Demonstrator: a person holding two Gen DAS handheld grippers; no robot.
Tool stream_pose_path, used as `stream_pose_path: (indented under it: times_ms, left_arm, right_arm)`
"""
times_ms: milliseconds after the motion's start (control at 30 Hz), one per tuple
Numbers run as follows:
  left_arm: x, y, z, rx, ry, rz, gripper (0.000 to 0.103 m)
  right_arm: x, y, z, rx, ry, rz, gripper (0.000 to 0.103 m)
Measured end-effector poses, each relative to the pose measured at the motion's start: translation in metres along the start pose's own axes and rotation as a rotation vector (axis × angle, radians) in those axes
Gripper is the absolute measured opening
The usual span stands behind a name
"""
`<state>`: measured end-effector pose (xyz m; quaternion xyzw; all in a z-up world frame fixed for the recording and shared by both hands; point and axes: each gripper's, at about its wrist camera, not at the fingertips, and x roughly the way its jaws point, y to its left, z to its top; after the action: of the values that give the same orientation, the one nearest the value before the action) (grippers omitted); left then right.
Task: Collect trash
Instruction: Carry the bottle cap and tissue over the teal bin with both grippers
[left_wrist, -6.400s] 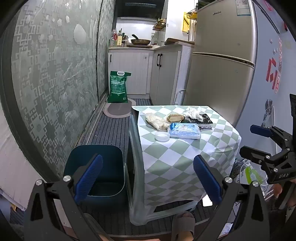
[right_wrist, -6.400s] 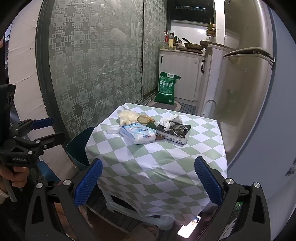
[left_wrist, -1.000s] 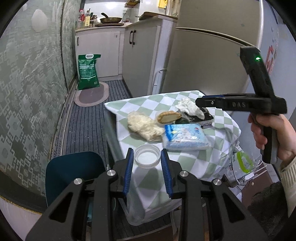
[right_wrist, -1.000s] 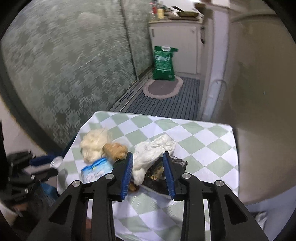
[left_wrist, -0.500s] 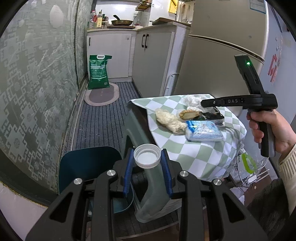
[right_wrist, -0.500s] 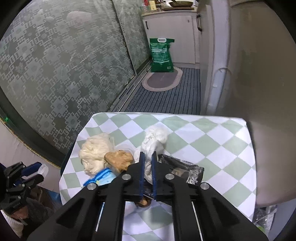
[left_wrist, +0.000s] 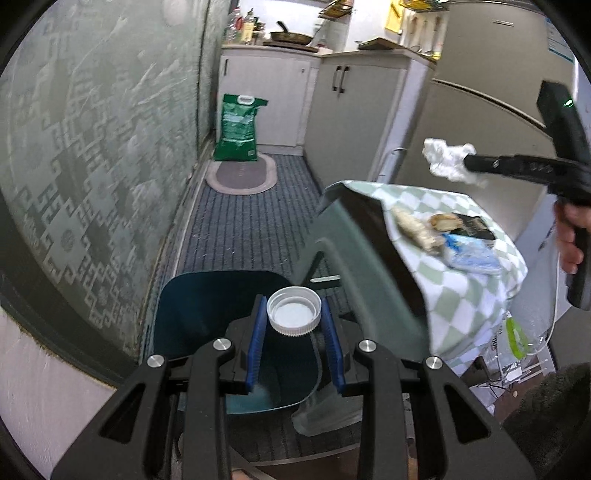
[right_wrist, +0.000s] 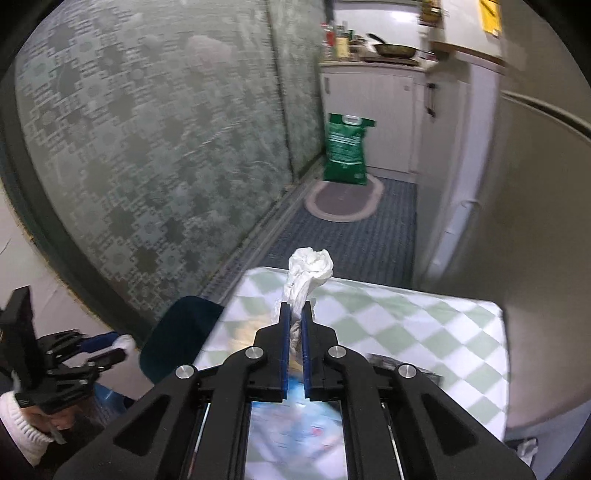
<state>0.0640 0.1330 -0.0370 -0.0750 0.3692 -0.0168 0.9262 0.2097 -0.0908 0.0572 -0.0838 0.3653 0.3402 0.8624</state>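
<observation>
Left gripper (left_wrist: 294, 321) clamped on white cap (left_wrist: 294, 311) above blue bin (left_wrist: 207, 310); right gripper (right_wrist: 294, 325) pinching crumpled tissue (right_wrist: 308, 273). Nothing binned yet. Wrappers (left_wrist: 469, 254) left on table (left_wrist: 461, 291).

white cap (left_wrist: 294, 311) between blue-padded tongs (left_wrist: 295, 328), dark teal bin (left_wrist: 207, 306), green-and-white checked tablecloth (left_wrist: 469, 280), white tissue (right_wrist: 308, 275).

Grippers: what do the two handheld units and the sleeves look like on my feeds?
Both are matte black frames with silver pivot bolts and blue finger pads. The left gripper and the right gripper look alike. From the left wrist view, the right unit's pistol-style handle shows a green light. A white knitted cuff sits at the left wrist.
</observation>
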Motion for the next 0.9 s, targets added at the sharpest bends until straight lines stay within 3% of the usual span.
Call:
stream_pose_path:
  times_ms: [400, 900]
  left_arm:
    - [0.031, 0.052, -0.026, -0.071, 0.101, 0.074, 0.032]
    - [0.08, 0.092, -0.063, -0.093, 0.296, 0.144, 0.032]
  right_arm:
    - [0.043, 0.094, 0.003, -0.135, 0.078, 0.11, 0.005]
    - [0.113, 0.169, -0.021, -0.253, 0.243, 0.147, 0.005]
